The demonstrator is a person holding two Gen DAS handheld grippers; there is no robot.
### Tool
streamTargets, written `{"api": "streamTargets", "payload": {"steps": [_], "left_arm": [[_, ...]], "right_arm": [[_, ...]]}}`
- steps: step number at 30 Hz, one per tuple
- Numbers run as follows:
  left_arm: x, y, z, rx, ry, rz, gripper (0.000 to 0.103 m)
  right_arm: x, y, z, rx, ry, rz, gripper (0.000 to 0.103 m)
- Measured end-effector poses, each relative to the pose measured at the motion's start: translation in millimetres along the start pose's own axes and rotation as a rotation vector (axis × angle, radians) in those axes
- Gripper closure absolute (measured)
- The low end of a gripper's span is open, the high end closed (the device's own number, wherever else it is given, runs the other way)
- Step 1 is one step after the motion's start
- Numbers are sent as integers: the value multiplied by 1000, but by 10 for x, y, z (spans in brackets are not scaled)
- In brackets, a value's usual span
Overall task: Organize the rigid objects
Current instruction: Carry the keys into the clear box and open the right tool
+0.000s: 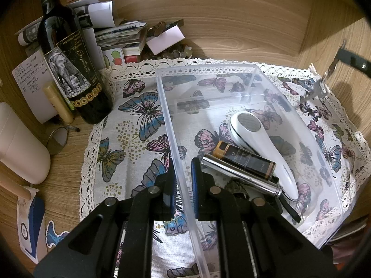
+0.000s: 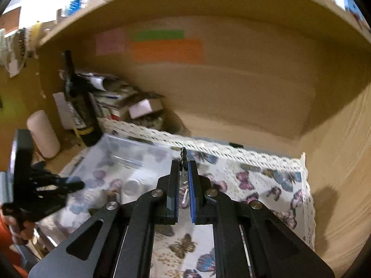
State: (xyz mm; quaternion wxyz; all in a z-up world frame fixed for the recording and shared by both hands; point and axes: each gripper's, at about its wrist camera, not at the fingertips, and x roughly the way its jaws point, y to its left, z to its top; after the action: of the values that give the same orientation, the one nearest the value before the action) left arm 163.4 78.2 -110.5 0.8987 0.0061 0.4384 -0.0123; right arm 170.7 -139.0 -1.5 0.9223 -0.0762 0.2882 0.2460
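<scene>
A clear plastic bin (image 1: 231,69) sits on a butterfly cloth (image 1: 129,125). In it lie a white handheld device (image 1: 257,136), a dark tube with gold ends (image 1: 243,159) and a silver tube (image 1: 238,176). My left gripper (image 1: 182,169) is shut on the bin's left wall. My right gripper (image 2: 184,164) is shut on a small metal ornament (image 2: 183,156) and holds it above the cloth, right of the bin (image 2: 129,148). In the left wrist view the ornament (image 1: 324,81) hangs at the far right.
A wine bottle (image 1: 71,69), a lip balm tube (image 1: 58,103), a white cylinder (image 1: 20,146), a small mirror (image 1: 56,139) and stacked papers (image 1: 116,34) crowd the left side. Wooden walls (image 1: 231,23) close the back and right.
</scene>
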Motion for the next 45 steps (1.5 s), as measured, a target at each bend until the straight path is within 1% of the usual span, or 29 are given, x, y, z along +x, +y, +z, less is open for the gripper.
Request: {"api": "streamTargets", "payload": {"steps": [3, 7, 13, 18, 21, 26, 29, 37, 38, 40, 41, 42, 44, 45], "left_arm": [[-3, 1, -3, 0, -1, -1, 93], [-3, 1, -3, 0, -1, -1, 93], [-10, -7, -4, -3, -3, -3, 93], [-12, -19, 0, -1, -6, -6, 93], [-12, -18, -2, -2, -8, -12, 93], [-19, -4, -13, -1, -11, -18, 93], [-16, -5, -16, 0, -12, -20, 93], [-22, 5, -29, 2, -13, -22, 92], [-23, 4, -28, 3, -14, -21, 92], [-25, 4, -30, 4, -14, -20, 92], [-25, 3, -29, 5, -13, -20, 92], [-26, 3, -29, 4, -13, -20, 92], [-25, 3, -29, 5, -13, -20, 93], [-25, 2, -28, 5, -13, -19, 93]], "right_arm": [[-80, 110, 84, -12, -36, 39, 97], [-119, 294, 154, -45, -58, 90, 97], [-12, 596, 178, -95, -42, 165, 97], [226, 780, 127, -124, 23, 209, 97], [435, 839, 65, -126, 90, 230, 97], [706, 882, -44, -129, 193, 241, 97], [801, 907, -106, -136, 233, 242, 97], [913, 904, -182, -126, 297, 252, 96], [905, 902, -184, -126, 294, 249, 94], [873, 888, -185, -127, 289, 244, 86], [846, 871, -182, -122, 282, 242, 77], [813, 850, -175, -117, 270, 237, 72], [760, 815, -152, -109, 246, 222, 68], [721, 783, -137, -100, 232, 214, 64]]}}
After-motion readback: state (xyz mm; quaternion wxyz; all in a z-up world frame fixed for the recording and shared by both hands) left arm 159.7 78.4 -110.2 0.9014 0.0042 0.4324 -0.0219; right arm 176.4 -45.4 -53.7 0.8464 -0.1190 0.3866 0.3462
